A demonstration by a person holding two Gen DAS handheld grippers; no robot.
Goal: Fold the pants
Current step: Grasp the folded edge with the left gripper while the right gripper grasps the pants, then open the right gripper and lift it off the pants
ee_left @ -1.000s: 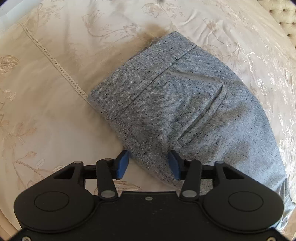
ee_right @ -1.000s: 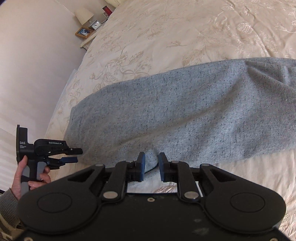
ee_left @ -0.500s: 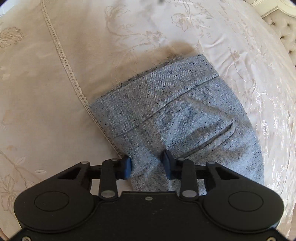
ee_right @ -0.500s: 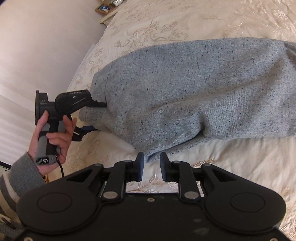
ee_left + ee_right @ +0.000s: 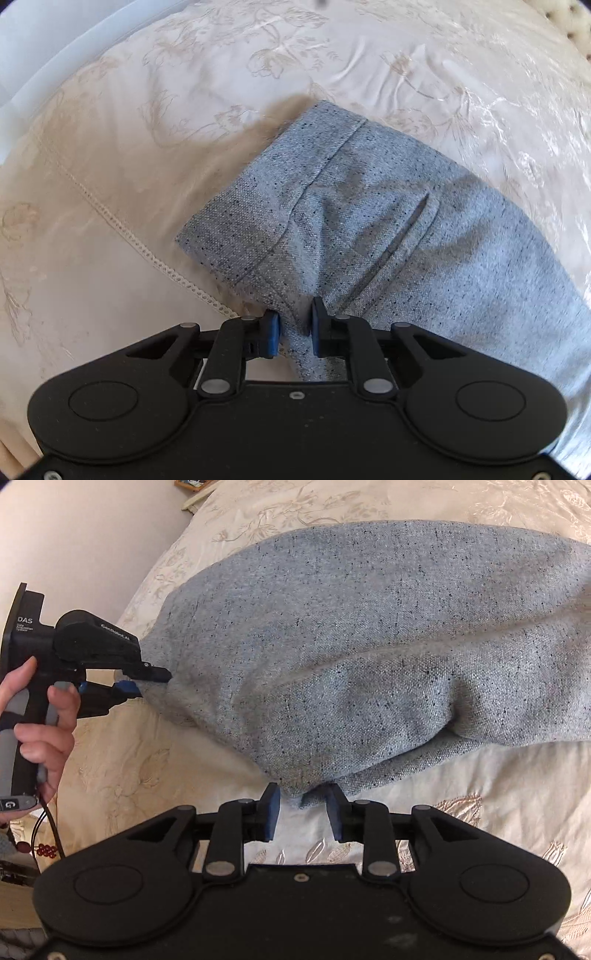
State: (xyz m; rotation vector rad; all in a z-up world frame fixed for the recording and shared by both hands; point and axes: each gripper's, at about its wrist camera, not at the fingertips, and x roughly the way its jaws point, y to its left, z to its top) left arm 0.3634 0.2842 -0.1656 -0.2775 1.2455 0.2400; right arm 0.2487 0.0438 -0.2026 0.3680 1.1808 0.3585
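Observation:
Grey speckled pants (image 5: pixel 388 229) lie on a cream embroidered bedspread (image 5: pixel 110 277), waistband and back pocket toward my left gripper (image 5: pixel 295 330). Its jaws are closing, and a bunched fold of the waistband edge is pinched between the blue pads. In the right wrist view the pants (image 5: pixel 351 646) stretch across the bed. My right gripper (image 5: pixel 303 812) sits at their near edge, jaws opening. A fabric corner lies between the tips with gaps on both sides. The left gripper (image 5: pixel 147 681), held by a hand (image 5: pixel 44 731), bites the pants' left end.
A lace seam (image 5: pixel 147 251) runs across the bedspread left of the pants. The bed's left side meets a pale wall (image 5: pixel 92 535), with a framed picture (image 5: pixel 192 483) on a stand at the top. A cable and red beads (image 5: pixel 46 849) hang below the hand.
The left jaws have closed from wide apart onto the waistband edge. The right gripper has let go of the fold it pinched, its jaws have widened, and the view has closed in on the pants.

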